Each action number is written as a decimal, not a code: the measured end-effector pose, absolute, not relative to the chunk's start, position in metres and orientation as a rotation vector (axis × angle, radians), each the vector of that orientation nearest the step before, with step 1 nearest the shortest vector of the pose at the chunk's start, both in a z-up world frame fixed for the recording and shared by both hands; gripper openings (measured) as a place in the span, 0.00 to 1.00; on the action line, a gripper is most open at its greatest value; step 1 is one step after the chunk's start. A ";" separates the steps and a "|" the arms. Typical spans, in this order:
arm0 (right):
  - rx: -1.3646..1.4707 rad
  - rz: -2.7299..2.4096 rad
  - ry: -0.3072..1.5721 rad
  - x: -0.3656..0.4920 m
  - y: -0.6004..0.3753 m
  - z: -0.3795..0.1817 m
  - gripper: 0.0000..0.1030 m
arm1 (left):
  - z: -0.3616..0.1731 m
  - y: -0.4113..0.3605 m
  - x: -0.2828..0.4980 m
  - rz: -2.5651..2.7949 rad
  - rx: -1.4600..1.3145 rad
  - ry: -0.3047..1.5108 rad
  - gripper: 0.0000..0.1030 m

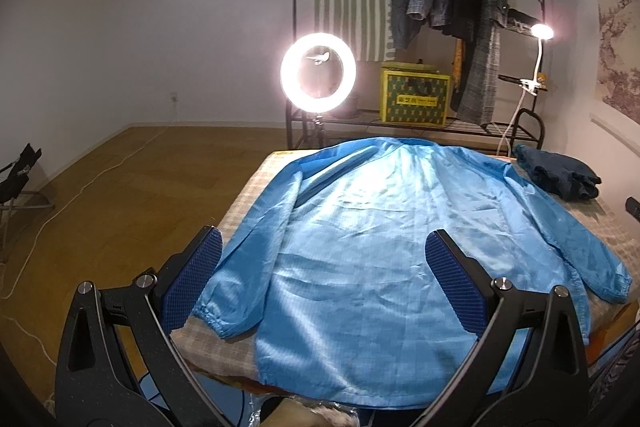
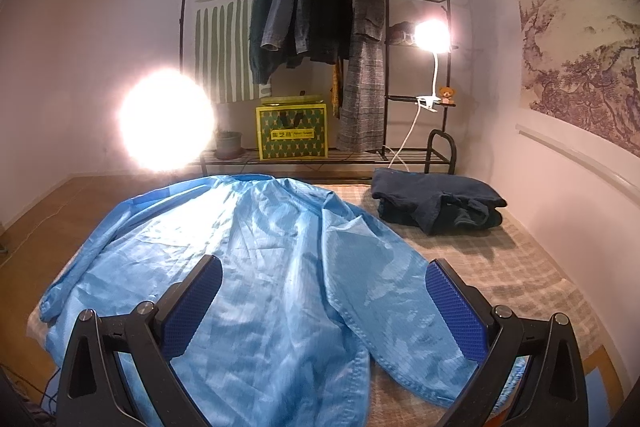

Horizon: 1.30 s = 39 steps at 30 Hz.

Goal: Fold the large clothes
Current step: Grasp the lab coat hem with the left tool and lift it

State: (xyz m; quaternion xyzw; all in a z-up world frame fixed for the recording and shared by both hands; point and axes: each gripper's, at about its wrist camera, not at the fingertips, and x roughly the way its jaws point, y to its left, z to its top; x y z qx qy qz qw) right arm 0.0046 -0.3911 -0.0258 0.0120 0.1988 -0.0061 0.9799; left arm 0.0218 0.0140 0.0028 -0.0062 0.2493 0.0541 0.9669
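**Blue jacket laid out flat, both grippers poised empty above it**

A table (image 1: 248,195) with a checked cover fills the middle of the room, and nearly all of it is taken up by a large light-blue jacket (image 1: 380,227), spread back-side up with its collar toward the far edge and its hem hanging just over the near edge. Both sleeves lie out at the sides, angled down toward the near corners, cuffs resting on the cover; that looks like the starting layout for a fold, with nothing turned in yet.

Behind the table stands a black garment rack (image 2: 384,47) hung with dark coats, placed well apart from the work. A ring light (image 1: 318,73) and a clip lamp (image 2: 431,31) both point at the table, presumably to light the cloth.

At the far right corner sits a folded dark-blue garment (image 2: 436,201), near the jacket's right shoulder, likely a finished piece set aside.

The left gripper (image 1: 322,281) hovers over the left half of the jacket, jaws spread wide and holding nothing. The right gripper (image 2: 324,307) hangs over the right sleeve, equally wide and empty.
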 end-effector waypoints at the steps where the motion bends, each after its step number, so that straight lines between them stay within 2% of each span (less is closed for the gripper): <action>1: 0.029 -0.006 0.397 0.006 -0.390 -0.025 1.00 | 0.001 0.016 0.024 0.115 -0.014 0.508 1.00; 8: 0.015 0.019 0.324 0.008 -0.389 -0.027 1.00 | -0.015 0.031 0.035 0.130 -0.008 0.516 1.00; 11: 0.004 0.042 0.303 0.012 -0.390 -0.023 1.00 | -0.018 0.043 0.043 0.124 -0.023 0.528 0.96; 17: -0.035 0.099 0.298 0.029 -0.376 0.000 1.00 | -0.034 0.086 0.072 0.127 -0.076 0.619 0.82; 19: -0.029 0.135 0.289 0.036 -0.364 0.008 1.00 | -0.043 0.105 0.083 0.119 -0.113 0.671 0.74; 25: -0.011 0.270 0.280 0.063 -0.309 0.017 0.99 | -0.080 0.170 0.122 0.081 -0.239 0.849 0.66; 34: -0.052 0.449 0.391 0.109 -0.229 -0.009 0.82 | -0.163 0.228 0.148 0.148 -0.291 1.069 0.66; 39: -0.012 0.508 0.513 0.132 -0.207 -0.020 0.77 | -0.199 0.250 0.153 0.169 -0.366 1.148 0.66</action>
